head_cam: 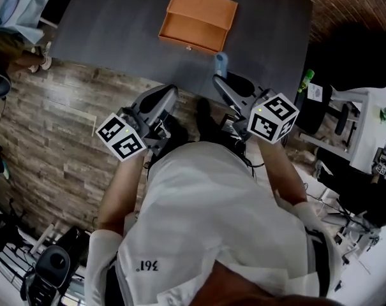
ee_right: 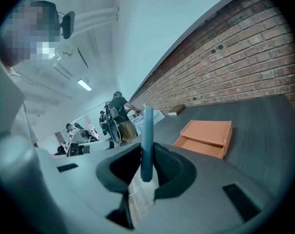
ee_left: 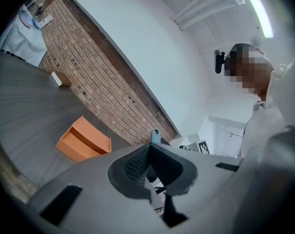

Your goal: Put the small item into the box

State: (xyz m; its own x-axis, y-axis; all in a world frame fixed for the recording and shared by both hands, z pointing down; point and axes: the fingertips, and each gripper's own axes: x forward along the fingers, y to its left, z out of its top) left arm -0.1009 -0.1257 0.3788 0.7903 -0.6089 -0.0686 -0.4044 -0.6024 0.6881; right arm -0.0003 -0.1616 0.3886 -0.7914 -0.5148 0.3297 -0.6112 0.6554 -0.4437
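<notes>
An orange box (head_cam: 199, 18) lies open on the far part of the grey table (head_cam: 116, 24); it also shows as the orange box (ee_left: 84, 140) and the orange box (ee_right: 206, 138). My right gripper (head_cam: 223, 80) is shut on a slim blue item (head_cam: 221, 61), which stands up between its pads as the blue item (ee_right: 147, 140). The right gripper (ee_right: 146, 168) hangs short of the table's near edge, well back from the box. My left gripper (head_cam: 162, 101) is beside it, also off the table. The left gripper (ee_left: 149, 162) has its pads together with nothing between them.
Wood-pattern floor (head_cam: 65, 126) lies under both grippers. A brick wall (ee_right: 245, 57) runs along the table's far side, with a small wooden block (ee_right: 176, 108) near it. A black chair (head_cam: 352, 50) and a green bottle (head_cam: 306, 80) stand at the right. People (ee_right: 115, 116) are at a distance.
</notes>
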